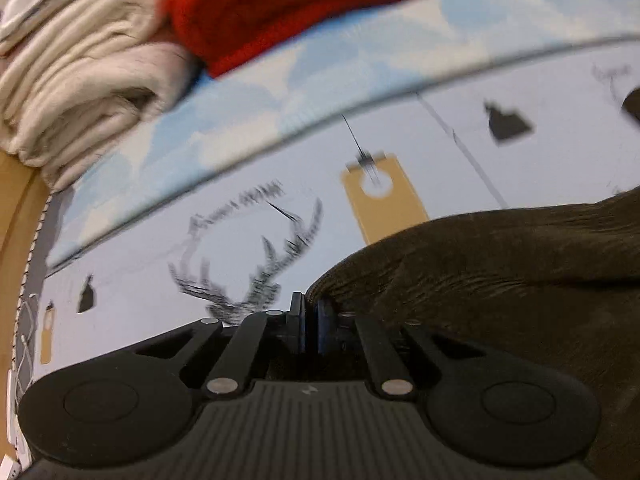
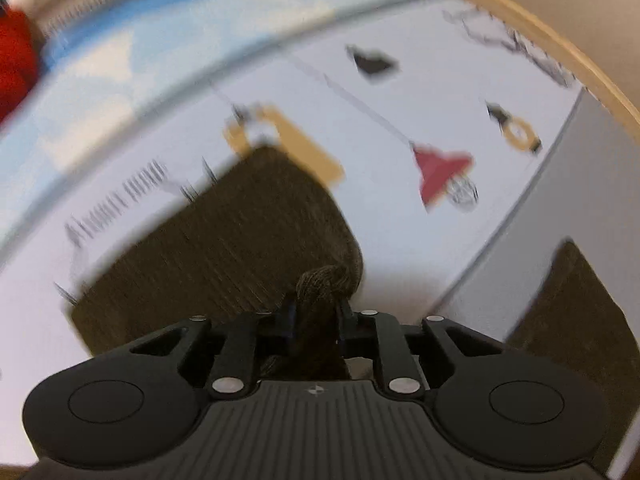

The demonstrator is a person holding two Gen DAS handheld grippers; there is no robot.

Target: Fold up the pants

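A pale printed cloth (image 1: 140,280) covers the worktop, with drawn antlers (image 1: 256,276), tan tags (image 1: 384,204) and small black shapes (image 1: 508,124) on it. In the right wrist view the same cloth (image 2: 400,240) also bears a red shape (image 2: 438,172). Beyond a seam runs a band of blue and white, like sky with clouds (image 1: 320,68). At the far left corner lies a stack of cream towels (image 1: 76,76), with a red fabric (image 1: 288,8) just beside it. A light wooden edge (image 2: 560,64) curves along the right side, and a grey strip (image 2: 540,216) runs between it and the cloth. Both views are blurred.
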